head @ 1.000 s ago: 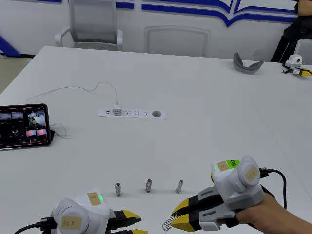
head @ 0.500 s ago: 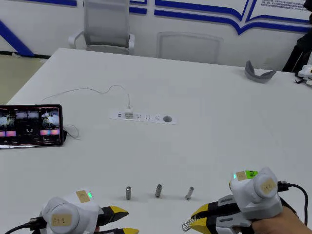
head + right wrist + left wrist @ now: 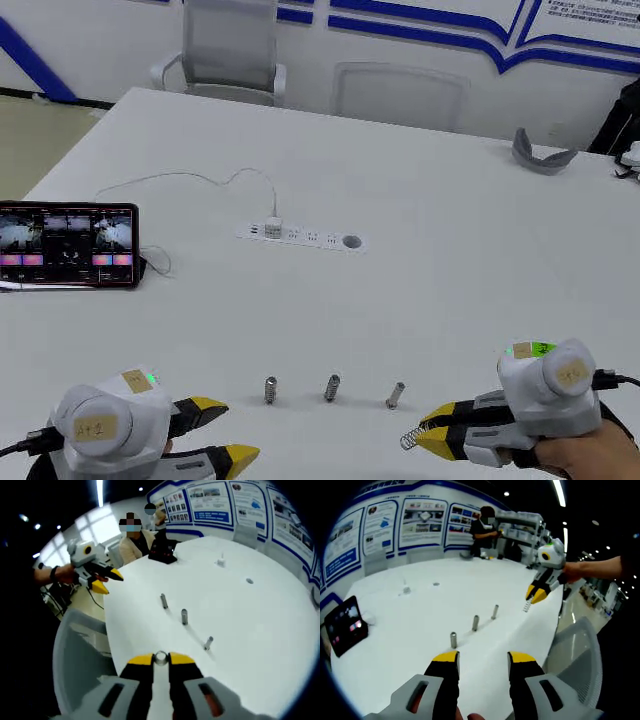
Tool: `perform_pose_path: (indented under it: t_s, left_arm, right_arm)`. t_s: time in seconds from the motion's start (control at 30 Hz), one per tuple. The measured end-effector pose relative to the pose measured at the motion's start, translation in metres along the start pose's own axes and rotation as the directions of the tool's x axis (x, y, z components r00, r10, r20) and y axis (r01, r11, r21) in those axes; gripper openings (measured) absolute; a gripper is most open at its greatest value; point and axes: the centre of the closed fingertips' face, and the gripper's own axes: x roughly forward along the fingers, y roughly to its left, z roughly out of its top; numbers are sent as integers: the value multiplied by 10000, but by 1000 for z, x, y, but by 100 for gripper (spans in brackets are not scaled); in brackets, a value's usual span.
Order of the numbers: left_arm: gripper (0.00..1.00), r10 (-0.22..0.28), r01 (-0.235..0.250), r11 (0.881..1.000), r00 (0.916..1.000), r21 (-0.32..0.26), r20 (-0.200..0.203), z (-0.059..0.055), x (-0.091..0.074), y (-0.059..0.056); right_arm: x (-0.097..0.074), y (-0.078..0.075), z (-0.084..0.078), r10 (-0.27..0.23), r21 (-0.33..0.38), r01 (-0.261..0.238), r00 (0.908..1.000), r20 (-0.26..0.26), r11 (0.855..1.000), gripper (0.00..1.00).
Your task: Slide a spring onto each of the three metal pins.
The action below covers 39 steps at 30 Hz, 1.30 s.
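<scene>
Right tongs (image 3: pixel 432 437): you have them clamped on a spring (image 3: pixel 410 437), near the rightmost of the three pins (image 3: pixel 332 388);
Left tongs (image 3: pixel 228 432): yours stand apart, left of the pins, over the worktop (image 3: pixel 450 250)

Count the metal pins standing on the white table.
3 short grey metal pins, standing in a row: left pin, middle pin, right pin. None seems hidden.
</scene>
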Motion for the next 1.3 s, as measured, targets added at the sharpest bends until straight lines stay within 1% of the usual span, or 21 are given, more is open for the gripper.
perform_pose_path:
  t_s: [0.13, 0.23, 0.4, 0.7, 0.9, 1.03, 1.3]
  left_arm:
    - [43, 173, -173, 9998, 9999, -140, -4, -3, -5, 7]
    - [45, 310, -310, 9992, 9995, -245, 5, -6, -9, 13]
    - [47, 460, -459, 9982, 9989, -379, 36, -8, -15, 19]
    - [52, 755, -752, 9955, 9971, -580, 27, -14, -25, 28]
    - [56, 911, -907, 9927, 9958, -798, 23, -19, -32, 35]
    - [59, 991, -986, 9908, 9951, -927, 8, -22, -37, 38]
    - [63, 1199, -1186, 9866, 9928, -1118, 48, -25, -44, 43]
  right_arm:
    - [-2, -10, 1, -272, 189, 271, 9996, 42, 9995, 12]
    - [-4, -17, 0, -491, 265, 492, 9988, -19, 9984, 12]
    - [-5, -25, 0, -731, 434, 732, 9973, -47, 9964, 12]
    - [-5, -38, 3, -1048, 534, 1057, 9943, -193, 9930, 12]
    - [-2, -52, 5, -1339, 535, 1358, 9903, -374, 9893, 12]
    - [0, -61, 8, -1540, 547, 1561, 9872, -405, 9862, 12]
    - [11, -82, 15, -1820, 634, 1852, 9818, -536, 9807, 12]
